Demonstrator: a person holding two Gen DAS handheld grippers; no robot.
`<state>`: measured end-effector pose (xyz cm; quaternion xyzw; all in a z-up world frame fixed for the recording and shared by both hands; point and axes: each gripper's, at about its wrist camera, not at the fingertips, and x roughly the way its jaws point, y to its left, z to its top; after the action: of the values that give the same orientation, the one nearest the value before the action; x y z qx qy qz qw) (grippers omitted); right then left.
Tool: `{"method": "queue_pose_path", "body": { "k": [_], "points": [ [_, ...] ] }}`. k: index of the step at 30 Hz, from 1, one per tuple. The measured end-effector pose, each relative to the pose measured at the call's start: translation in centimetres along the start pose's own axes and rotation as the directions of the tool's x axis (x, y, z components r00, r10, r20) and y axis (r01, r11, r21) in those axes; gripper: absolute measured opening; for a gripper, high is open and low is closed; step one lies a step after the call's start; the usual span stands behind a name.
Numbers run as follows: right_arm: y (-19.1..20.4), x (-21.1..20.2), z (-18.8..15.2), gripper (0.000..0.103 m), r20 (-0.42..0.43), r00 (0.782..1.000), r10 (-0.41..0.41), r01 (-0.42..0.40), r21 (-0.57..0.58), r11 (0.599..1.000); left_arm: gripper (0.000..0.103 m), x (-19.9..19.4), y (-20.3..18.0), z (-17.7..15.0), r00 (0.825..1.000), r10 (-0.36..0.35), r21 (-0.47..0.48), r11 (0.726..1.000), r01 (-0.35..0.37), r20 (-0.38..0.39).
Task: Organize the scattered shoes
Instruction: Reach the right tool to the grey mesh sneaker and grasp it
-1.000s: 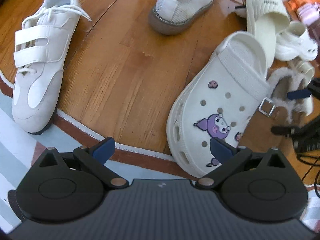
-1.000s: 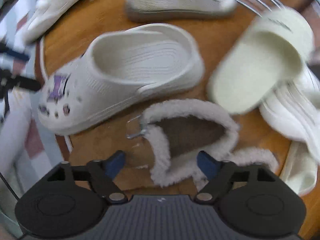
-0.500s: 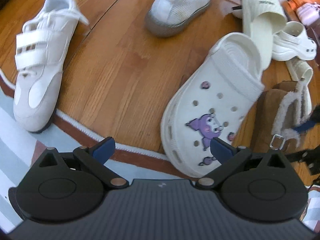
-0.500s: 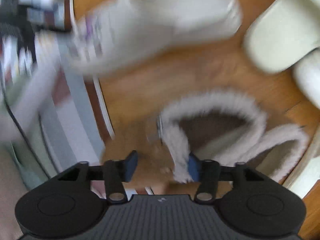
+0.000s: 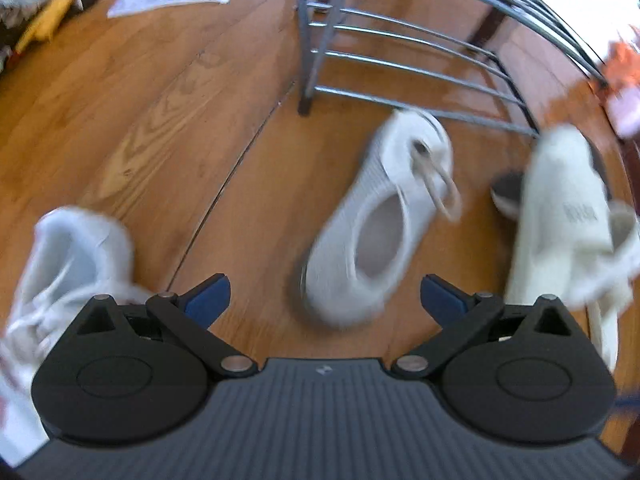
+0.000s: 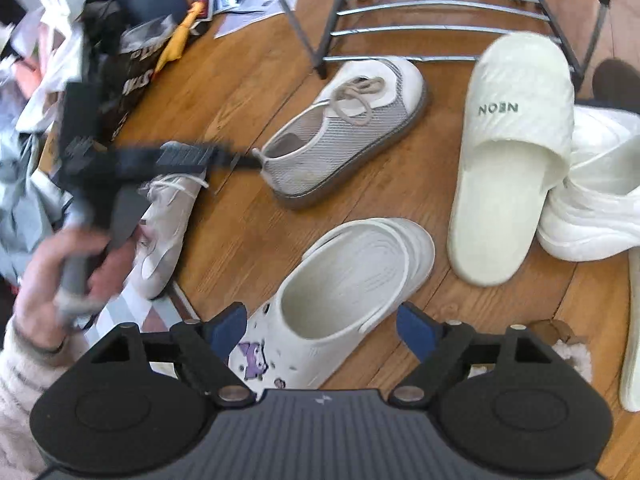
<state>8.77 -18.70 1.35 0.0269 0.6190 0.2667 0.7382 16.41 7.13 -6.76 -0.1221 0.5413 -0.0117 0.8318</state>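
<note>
1. The right gripper (image 6: 320,326) has its jaws spread and opening, with nothing pinched. A second ago the fur-lined slipper lay between its fingers; now only a scrap of that slipper's fur (image 6: 572,354) shows at the lower right, and the gripper hangs over the white clog (image 6: 344,292) instead.
2. The left gripper (image 5: 324,300) is released and empty. A second ago it looked at the clog and the rug edge; now its blurred view has swung to bare wood floor (image 5: 132,120) and the metal shoe rack (image 5: 404,64).
3. Nearest in the right view is one clog with a purple charm, lying on the floor and partly on the rug (image 6: 132,312), heel opening up.
4. To the left, a hand (image 6: 60,272) holds the left gripper's handle above one white strap sneaker (image 6: 168,232).
5. Farther on lies one grey mesh lace-up shoe (image 6: 340,132), toe towards the rack, with the left gripper's fingers near its heel.
6. To the right lies one cream slide (image 6: 508,152) printed NEON, leaning on one chunky white shoe (image 6: 596,200); another pale sole (image 6: 632,340) shows at the frame edge.
7. Farthest, the one rack stands with no shoe on its rails, and papers and bags (image 6: 132,40) lie heaped at the far left.
8. Seven pieces of footwear show in all, every one on the floor.
</note>
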Motion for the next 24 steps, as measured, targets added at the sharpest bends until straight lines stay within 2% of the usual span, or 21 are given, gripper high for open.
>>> {"method": "queue_pose_path", "body": {
  "k": [2, 3, 4, 6, 7, 9, 13, 17, 19, 24],
  "points": [
    [-0.6, 1.1, 0.0, 0.083, -0.008, 1.0, 0.012, -0.012, 0.037, 0.999, 0.095, 1.8, -0.3, 0.3, 0.999, 0.04, 0.022, 0.999, -0.041, 0.004],
    [-0.9, 1.5, -0.1, 0.083, -0.011, 1.0, 0.018, -0.017, 0.053, 0.998, 0.064, 3.2, -0.6, 0.3, 0.998, 0.069, 0.05, 0.996, -0.069, -0.004],
    [-1.1, 1.9, -0.2, 0.083, -0.011, 1.0, 0.02, -0.019, 0.066, 0.998, 0.042, 4.1, -0.7, 0.2, 0.997, 0.08, 0.062, 0.995, -0.079, -0.016],
    [-1.1, 2.3, -0.1, 0.083, -0.011, 1.0, 0.013, -0.012, 0.062, 0.998, 0.025, 5.0, -0.4, 0.1, 0.999, 0.006, 0.001, 1.0, -0.006, -0.04],
    [-1.1, 2.3, 0.0, 0.083, -0.011, 1.0, 0.009, -0.008, 0.058, 0.998, 0.022, 5.1, -0.6, 0.0, 0.999, -0.007, -0.005, 1.0, 0.007, -0.04],
    [-0.8, 2.0, 0.0, 0.083, -0.006, 1.0, -0.009, 0.009, 0.036, 0.999, 0.016, 4.9, -1.3, -0.1, 1.0, 0.014, 0.023, 1.0, -0.013, -0.026],
    [-0.7, 1.1, 0.0, 0.083, 0.014, 1.0, -0.021, 0.021, 0.035, 0.999, 0.015, 4.1, -1.2, -0.8, 1.0, 0.015, 0.007, 1.0, -0.015, -0.004],
    [-0.9, 0.8, 0.4, 0.083, 0.025, 1.0, -0.014, 0.013, 0.045, 0.999, 0.015, 2.0, -0.2, -2.0, 1.0, 0.001, 0.029, 1.0, -0.001, -0.009],
    [-0.9, 0.7, 0.5, 0.083, 0.026, 1.0, -0.015, 0.014, 0.044, 0.999, 0.015, -0.1, 0.9, -3.4, 1.0, -0.003, 0.035, 0.999, 0.003, 0.006],
    [-1.1, 0.7, 0.2, 0.083, 0.024, 1.0, 0.005, -0.006, 0.043, 0.999, 0.017, -4.9, 3.6, -7.9, 0.998, 0.045, 0.059, 0.997, -0.047, 0.048]
  ]
}}
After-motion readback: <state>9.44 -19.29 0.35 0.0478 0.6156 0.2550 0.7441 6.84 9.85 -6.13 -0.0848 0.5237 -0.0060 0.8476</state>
